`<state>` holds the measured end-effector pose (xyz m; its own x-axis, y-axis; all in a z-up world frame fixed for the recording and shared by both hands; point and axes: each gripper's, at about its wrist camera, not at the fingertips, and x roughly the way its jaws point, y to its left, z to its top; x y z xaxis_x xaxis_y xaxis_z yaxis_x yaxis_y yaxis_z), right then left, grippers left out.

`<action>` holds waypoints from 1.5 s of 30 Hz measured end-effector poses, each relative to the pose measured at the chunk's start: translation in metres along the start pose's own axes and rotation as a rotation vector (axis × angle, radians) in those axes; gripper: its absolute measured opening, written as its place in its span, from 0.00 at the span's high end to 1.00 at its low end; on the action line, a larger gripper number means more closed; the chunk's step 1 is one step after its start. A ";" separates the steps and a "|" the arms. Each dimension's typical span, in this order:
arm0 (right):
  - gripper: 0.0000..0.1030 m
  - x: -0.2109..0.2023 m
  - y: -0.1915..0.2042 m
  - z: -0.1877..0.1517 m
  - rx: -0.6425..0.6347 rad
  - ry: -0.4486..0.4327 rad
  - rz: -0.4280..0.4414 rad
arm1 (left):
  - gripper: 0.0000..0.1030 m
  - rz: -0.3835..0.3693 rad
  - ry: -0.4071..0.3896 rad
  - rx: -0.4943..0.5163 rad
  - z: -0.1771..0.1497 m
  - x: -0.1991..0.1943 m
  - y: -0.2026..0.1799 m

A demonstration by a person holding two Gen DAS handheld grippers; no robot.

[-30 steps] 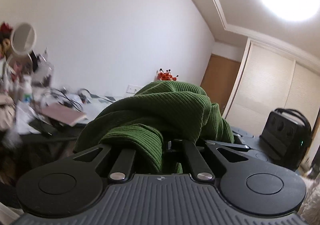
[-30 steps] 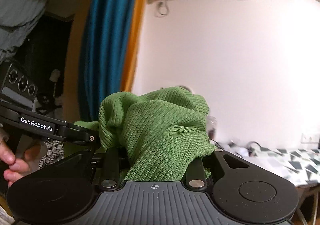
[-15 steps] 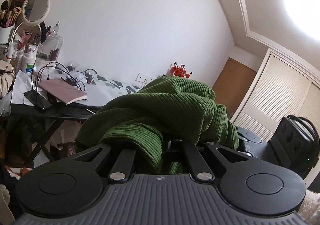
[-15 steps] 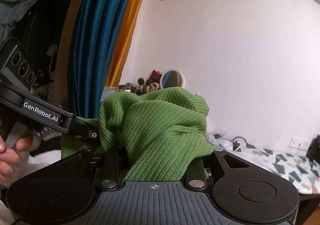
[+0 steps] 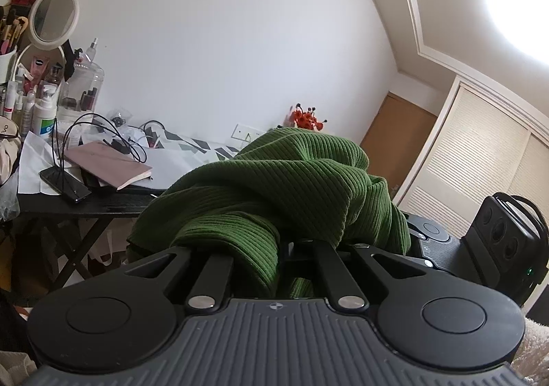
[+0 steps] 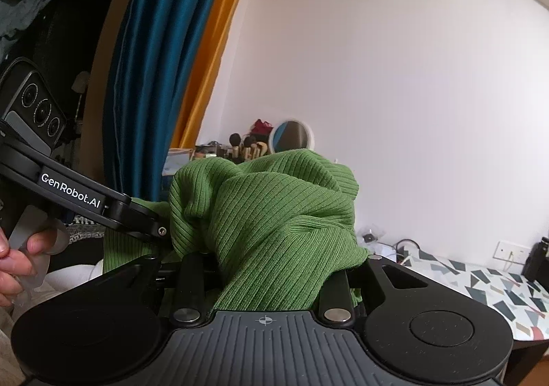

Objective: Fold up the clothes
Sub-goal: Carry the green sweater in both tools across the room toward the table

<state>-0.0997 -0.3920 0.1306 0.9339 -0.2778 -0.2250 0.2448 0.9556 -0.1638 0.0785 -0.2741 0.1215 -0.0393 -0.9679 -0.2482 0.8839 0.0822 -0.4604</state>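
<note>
Two grippers share one garment: a green ribbed knit top (image 5: 274,186), bunched and held up in the air, filling the lower centre of both wrist views.

Risks first. The cloth is gathered in thick folds, not held by a clean edge or corner, so any fold laid from this grip will likely come out skewed. The bulk also hides the fingertips of both grippers, so a slipping layer would go unnoticed until it drops. A cluttered dressing table (image 5: 103,204) with cables, bottles and a round mirror (image 5: 55,16) sits at the left of the left wrist view; a hanging hem swung that way could snag a cable. No laying surface shows clearly in either view, so the set-down is a blind spot.

Pose. The left gripper (image 5: 284,241) points a little below level toward the far wall, jaws pinched nearly together on a roll of the knit. The right gripper (image 6: 271,259) points much the same way, jaws part open around a thicker wad; the pads are covered, but the cloth appears clamped. In the right wrist view the left gripper's arm reaches in from the left edge, just beside the cloth, with the person's hand (image 6: 17,259) on its trigger at the lower left.
</note>
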 end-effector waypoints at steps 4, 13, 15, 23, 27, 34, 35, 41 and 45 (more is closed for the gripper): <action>0.75 0.000 -0.006 -0.008 0.020 0.003 -0.024 | 0.96 -0.006 0.030 0.011 0.000 0.014 -0.001; 0.75 -0.043 -0.066 -0.046 0.058 0.013 -0.029 | 0.96 0.012 0.053 0.012 -0.017 0.075 -0.049; 0.75 -0.057 -0.090 -0.052 0.045 0.021 -0.014 | 0.96 0.016 0.040 -0.001 -0.021 0.091 -0.065; 0.75 -0.094 -0.152 -0.061 0.005 0.020 0.047 | 0.96 0.069 -0.009 -0.032 -0.034 0.122 -0.108; 0.75 -0.100 -0.163 -0.065 -0.008 0.015 0.089 | 0.96 0.098 -0.021 -0.047 -0.039 0.120 -0.114; 0.75 -0.098 -0.164 -0.066 0.002 0.016 0.134 | 0.96 0.131 -0.012 -0.059 -0.038 0.114 -0.110; 0.75 -0.096 -0.164 -0.065 0.001 0.017 0.136 | 0.96 0.131 -0.012 -0.060 -0.037 0.113 -0.108; 0.75 -0.074 -0.161 -0.055 0.002 0.028 0.131 | 0.96 0.120 -0.001 -0.060 -0.025 0.114 -0.090; 0.75 -0.044 -0.156 -0.043 0.001 0.032 0.116 | 0.96 0.109 0.003 -0.054 -0.014 0.115 -0.073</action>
<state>-0.1906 -0.5331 0.1245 0.9471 -0.1688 -0.2730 0.1363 0.9816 -0.1340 0.0031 -0.3876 0.1145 0.0541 -0.9517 -0.3022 0.8567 0.1997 -0.4755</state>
